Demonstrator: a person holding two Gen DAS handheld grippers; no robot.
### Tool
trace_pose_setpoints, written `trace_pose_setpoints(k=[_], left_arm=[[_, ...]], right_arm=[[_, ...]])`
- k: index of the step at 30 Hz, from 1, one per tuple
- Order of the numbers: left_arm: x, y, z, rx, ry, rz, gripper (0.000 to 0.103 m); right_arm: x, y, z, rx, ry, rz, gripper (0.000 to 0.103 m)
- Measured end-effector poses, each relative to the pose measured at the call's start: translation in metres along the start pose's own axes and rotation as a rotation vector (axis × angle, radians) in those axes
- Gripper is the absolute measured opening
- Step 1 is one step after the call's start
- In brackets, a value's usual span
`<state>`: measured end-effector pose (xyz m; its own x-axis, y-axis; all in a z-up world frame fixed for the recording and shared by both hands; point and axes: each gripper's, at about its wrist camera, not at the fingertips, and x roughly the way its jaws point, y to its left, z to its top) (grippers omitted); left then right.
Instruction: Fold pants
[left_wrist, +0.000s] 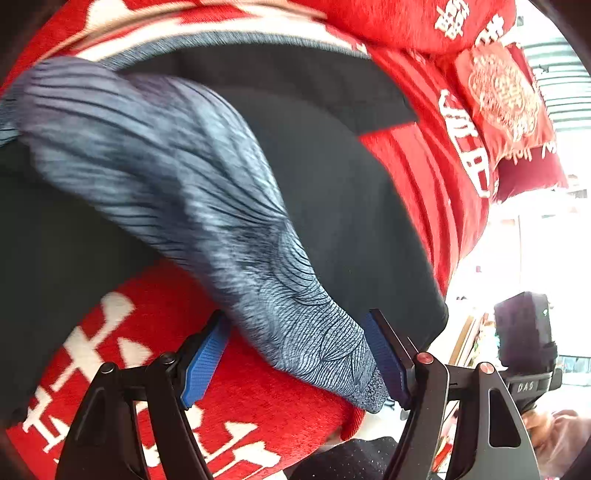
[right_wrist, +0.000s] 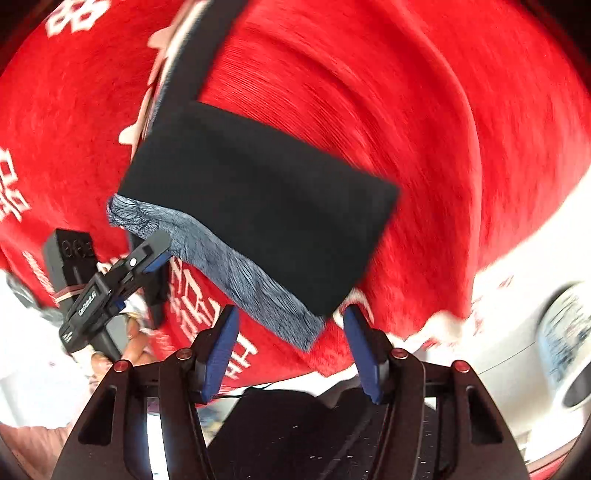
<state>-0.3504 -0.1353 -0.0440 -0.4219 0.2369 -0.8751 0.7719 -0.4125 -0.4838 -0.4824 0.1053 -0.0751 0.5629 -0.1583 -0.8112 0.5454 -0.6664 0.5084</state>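
Pants (left_wrist: 207, 192) on red cover (left_wrist: 258, 406), waistband between both spread claws, left (left_wrist: 295, 354), right (right_wrist: 291, 347)

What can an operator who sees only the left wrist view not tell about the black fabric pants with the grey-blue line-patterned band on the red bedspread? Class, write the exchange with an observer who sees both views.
Operator: Is the right gripper open or shut? I see only its body.
Observer: Open. In the right wrist view the right gripper has its jaws spread wide.
Operator: What lies between them?
Observer: The end corner of the grey-blue line-patterned band of the black fabric pants, not pinched, over the red bedspread.
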Motion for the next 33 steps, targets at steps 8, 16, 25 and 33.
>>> trace_pose_setpoints(k=[8,16,25,33], left_arm=[[-0.014,-0.008,0.024,0.005,-0.05,-0.056,0.075],[-0.063,-0.035,0.122,0.032,-0.3,-0.023,0.075],[-0.105,0.018,0.153,-0.03,-0.41,0.186,0.075],[-0.065,0.079,0.087,-0.178,-0.245,0.355,0.075]], right_arm=[[0.022,-0.009,-0.003,0.071,-0.022,0.22,0.007],[-0.076,0.09,0.097,-0.208,-0.23,0.346,0.007],[-0.108,0.163,0.257,-0.216,-0.372,0.103,0.037],[-0.127,0.125,0.241,-0.22,-0.452,0.011,0.077]])
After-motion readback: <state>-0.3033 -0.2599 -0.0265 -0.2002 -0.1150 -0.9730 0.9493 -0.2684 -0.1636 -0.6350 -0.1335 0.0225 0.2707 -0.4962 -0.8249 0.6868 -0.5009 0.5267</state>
